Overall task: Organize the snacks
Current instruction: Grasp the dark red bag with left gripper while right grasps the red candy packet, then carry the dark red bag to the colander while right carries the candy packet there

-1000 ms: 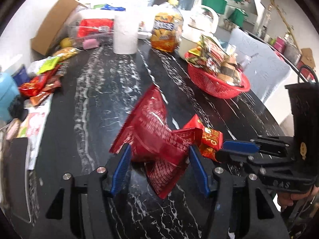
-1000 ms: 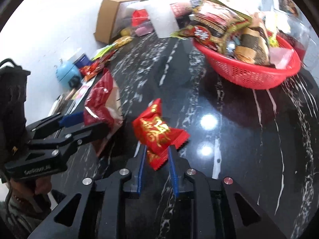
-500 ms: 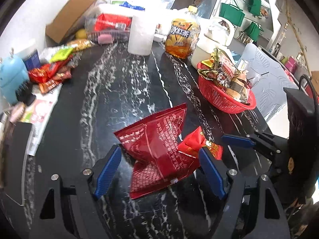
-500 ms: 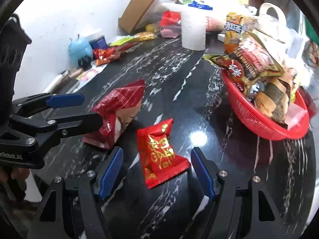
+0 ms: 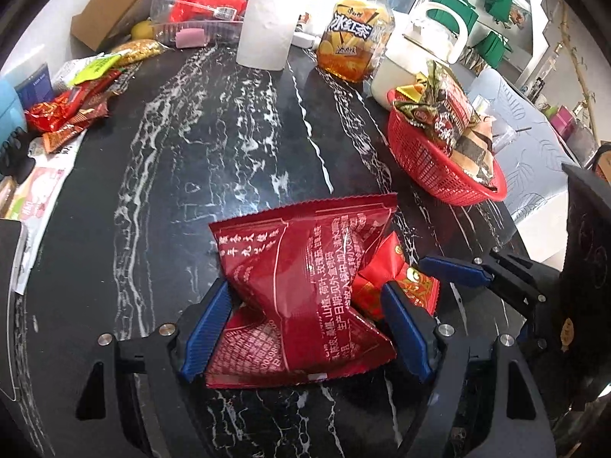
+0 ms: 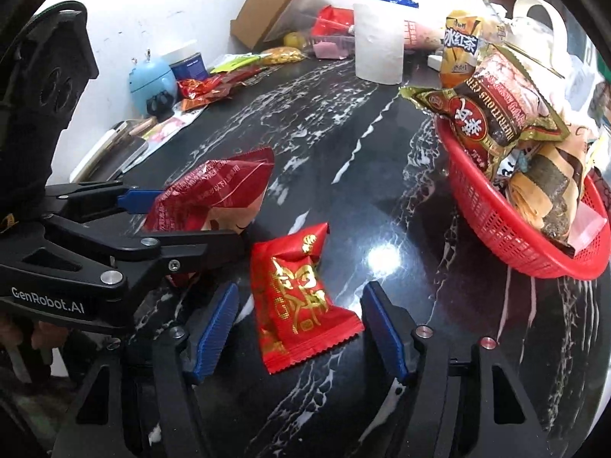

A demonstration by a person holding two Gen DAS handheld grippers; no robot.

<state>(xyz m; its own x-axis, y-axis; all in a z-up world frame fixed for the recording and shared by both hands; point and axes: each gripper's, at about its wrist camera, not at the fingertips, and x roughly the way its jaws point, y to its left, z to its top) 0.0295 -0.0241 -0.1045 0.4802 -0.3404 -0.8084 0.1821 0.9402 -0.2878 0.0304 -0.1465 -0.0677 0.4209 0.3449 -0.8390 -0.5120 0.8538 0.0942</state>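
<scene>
Our left claw (image 5: 305,328) pinches the crinkled dark-red foil snack bag (image 5: 305,278) on the black marbled desk (image 5: 214,160), our right claw (image 6: 301,328) gapes around the small red gold-printed packet (image 6: 298,297); next, probably lifting toward the red mesh basket (image 6: 511,240) beyond.

Left tool (image 5: 305,316) low over black marbled desk (image 5: 214,160), blue pads (image 5: 206,332) pressing both sides of dark red snack bag (image 5: 305,278), bag pinched at waist. Small red packet (image 5: 397,282) just behind bag, touching it, against right pad. Right tool (image 5: 458,271) at right edge, only one blue fingertip showing, near small packet. Red basket (image 5: 435,168) heaped with snacks farther right. Tea bottle (image 5: 355,34), paper roll (image 5: 267,30), cardboard box (image 5: 114,11) at far edge. Loose wrappers (image 5: 72,110) left.
</scene>
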